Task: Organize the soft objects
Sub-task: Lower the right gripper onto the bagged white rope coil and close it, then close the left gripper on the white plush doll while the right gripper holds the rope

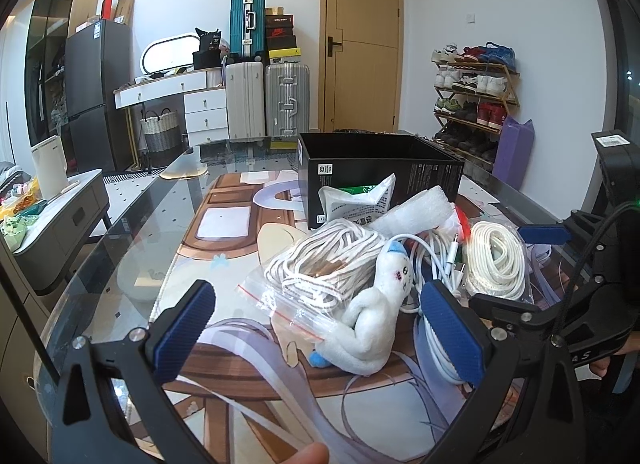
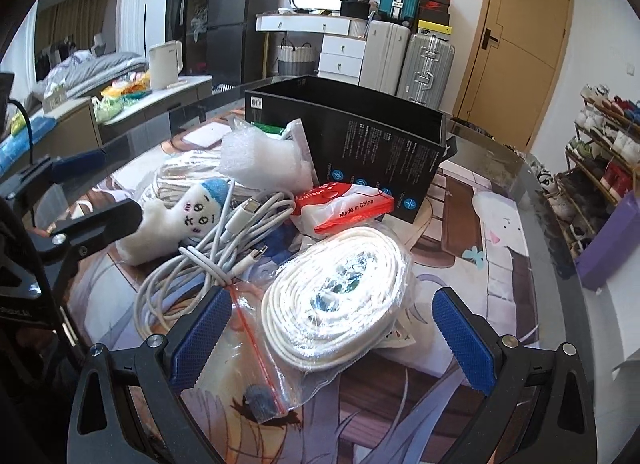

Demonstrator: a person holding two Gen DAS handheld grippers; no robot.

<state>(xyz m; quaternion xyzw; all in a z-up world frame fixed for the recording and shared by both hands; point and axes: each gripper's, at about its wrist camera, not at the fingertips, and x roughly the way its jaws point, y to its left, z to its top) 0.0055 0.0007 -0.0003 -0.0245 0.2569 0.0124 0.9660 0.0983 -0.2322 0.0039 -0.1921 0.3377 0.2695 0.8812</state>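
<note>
Left hand-held gripper (image 1: 320, 328) is hanging spread wide around the white plush toy (image 1: 376, 304), not touching it. Right hand-held gripper (image 2: 340, 340) is also spread, flanking the bagged white rope coil (image 2: 340, 296). Both are lying on the surface (image 2: 472, 264) before the black box (image 2: 360, 136), beside white cables (image 2: 208, 264).

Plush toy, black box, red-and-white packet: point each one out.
Plush toy (image 1: 384, 304), left wrist view, on its white body.
Black box (image 2: 372, 152), right wrist view, on its printed side wall.
Red-and-white packet (image 2: 344, 206), right wrist view, on its top face.

Black tongs (image 1: 316, 324), blue textured pads (image 1: 182, 330)
</note>
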